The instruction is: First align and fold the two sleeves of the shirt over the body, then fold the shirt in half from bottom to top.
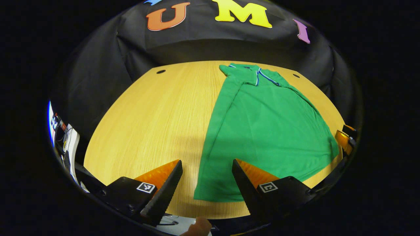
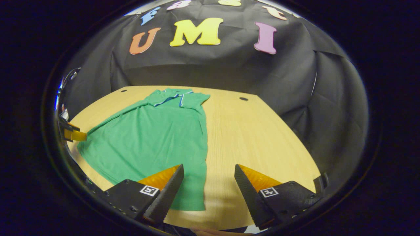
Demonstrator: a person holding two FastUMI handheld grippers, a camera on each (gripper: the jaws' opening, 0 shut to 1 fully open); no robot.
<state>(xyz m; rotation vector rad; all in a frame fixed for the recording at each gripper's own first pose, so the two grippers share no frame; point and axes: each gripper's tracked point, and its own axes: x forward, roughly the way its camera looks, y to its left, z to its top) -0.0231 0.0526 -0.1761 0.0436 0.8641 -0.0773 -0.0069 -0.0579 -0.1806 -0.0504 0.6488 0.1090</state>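
Note:
A green polo shirt (image 1: 262, 127) lies flat on the wooden table (image 1: 154, 114), collar at the far side, both sleeves folded in over the body. My left gripper (image 1: 207, 167) hovers open above the shirt's near left hem corner, nothing between its fingers. In the right gripper view the same shirt (image 2: 154, 137) lies to the left, and my right gripper (image 2: 208, 172) stands open above the near right hem corner. The right gripper's fingers (image 1: 344, 137) peek in at the right edge of the left gripper view; the left gripper's fingers (image 2: 73, 132) peek in at the left edge of the right gripper view.
Black cloth walls surround the table on three sides. Small round holes (image 1: 160, 71) mark the table's far corners (image 2: 243, 98). Bare wood stretches left of the shirt in the left gripper view and right of it in the right gripper view. A fingertip (image 1: 198, 226) shows at the bottom.

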